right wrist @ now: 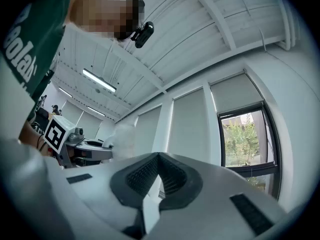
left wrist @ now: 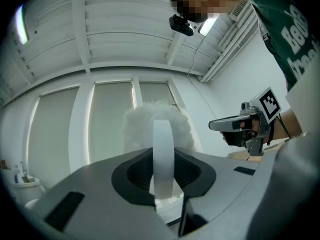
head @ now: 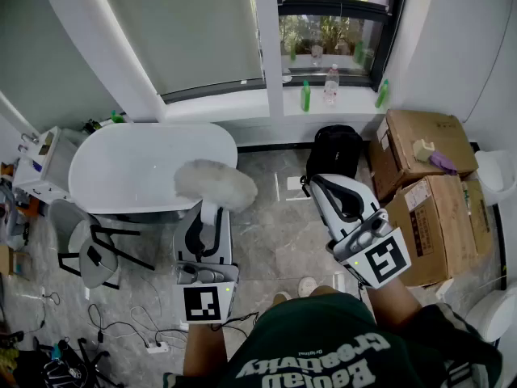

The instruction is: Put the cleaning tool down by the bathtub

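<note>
Gripping the cleaning tool (head: 216,184) by its white handle (left wrist: 162,154), the left gripper (head: 210,225) sits at lower centre; the tool's long axis runs up-frame, its fluffy head overlapping the right end of the bathtub (head: 121,176). The right gripper (head: 317,183), centre-right, is clenched on nothing and farther away. Floor under the head is hidden

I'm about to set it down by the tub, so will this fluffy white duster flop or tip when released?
The duster is probably light: its head is puffy fluff. The flat white handle stands straight in the left tool, so it is likely stiff. Stood upright it would probably tip; laid down, the fluff should cushion it.
</note>
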